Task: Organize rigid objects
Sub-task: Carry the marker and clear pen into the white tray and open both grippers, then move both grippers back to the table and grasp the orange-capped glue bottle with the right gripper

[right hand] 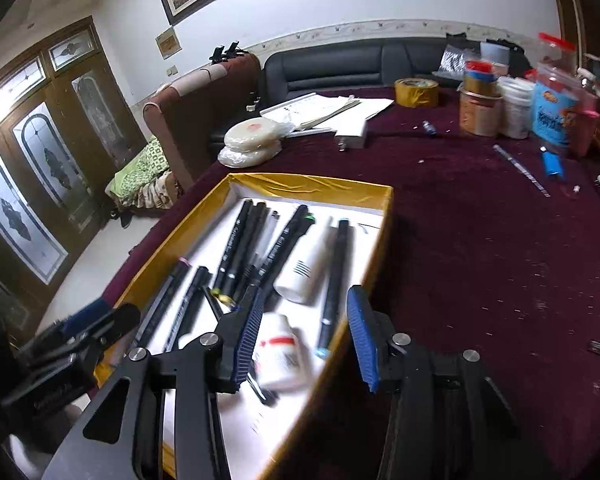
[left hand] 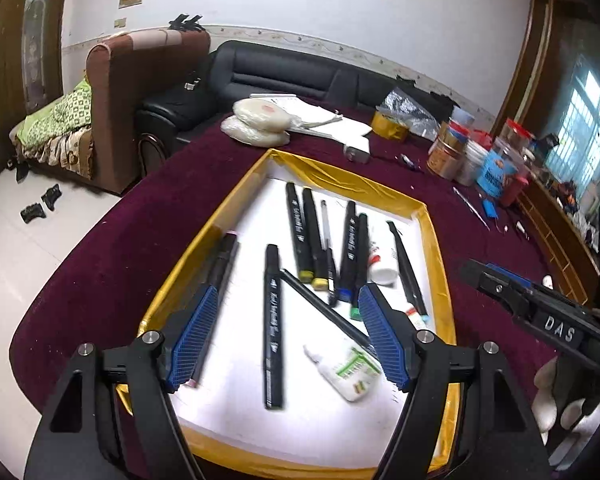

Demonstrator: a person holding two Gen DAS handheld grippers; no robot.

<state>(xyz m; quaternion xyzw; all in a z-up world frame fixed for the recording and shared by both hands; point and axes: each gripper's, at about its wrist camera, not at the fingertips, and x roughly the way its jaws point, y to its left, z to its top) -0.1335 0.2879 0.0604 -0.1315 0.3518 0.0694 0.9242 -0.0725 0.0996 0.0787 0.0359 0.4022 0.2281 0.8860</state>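
A gold-rimmed box [left hand: 340,178] with a white floor lies on the maroon table and holds several black markers [left hand: 272,320], pens and small white bottles [left hand: 346,372]. My left gripper [left hand: 286,338] is open and empty, hovering over the near half of the box. My right gripper [right hand: 306,340] is open and empty above the box's [right hand: 312,188] near right wall, with a white bottle [right hand: 280,356] and markers [right hand: 334,276] below it. The right gripper also shows at the right of the left wrist view [left hand: 532,304].
At the table's far side lie papers [right hand: 328,110], round white packs [right hand: 252,132], a white charger [right hand: 354,134], a tape roll [right hand: 416,90] and several jars [right hand: 480,108]. A blue lighter [right hand: 552,164] and small bits lie right. Sofas stand behind.
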